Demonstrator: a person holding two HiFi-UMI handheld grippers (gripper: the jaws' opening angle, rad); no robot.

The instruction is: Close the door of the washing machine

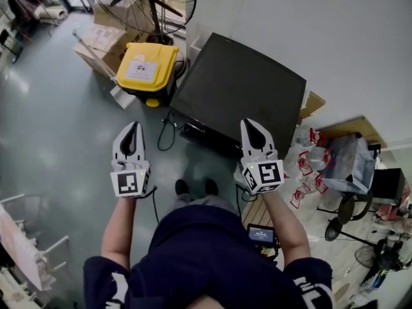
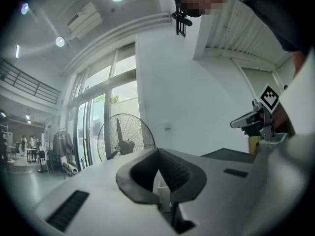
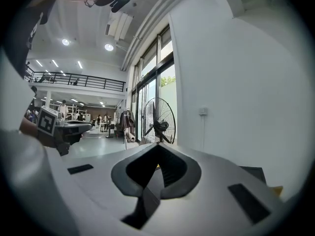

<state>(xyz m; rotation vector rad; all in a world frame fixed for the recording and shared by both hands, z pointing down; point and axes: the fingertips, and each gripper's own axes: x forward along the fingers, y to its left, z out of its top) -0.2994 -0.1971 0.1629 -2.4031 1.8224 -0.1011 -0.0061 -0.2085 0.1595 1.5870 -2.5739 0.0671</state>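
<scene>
The smooth white left gripper (image 1: 133, 127) and right gripper (image 1: 248, 123) pinch ribbed dark fingers (image 2: 175, 169) together, empty, near a boxy, matte-black, probable washing machine (image 1: 244, 89).

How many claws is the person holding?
2. The left claw is over the grey floor; the right claw is by the black machine. Both are shut and empty. None look hidden.

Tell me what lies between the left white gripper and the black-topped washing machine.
In the head view, a thin black cable loops on the grey floor between the white left gripper and the black-topped washing machine. Otherwise bare.
</scene>
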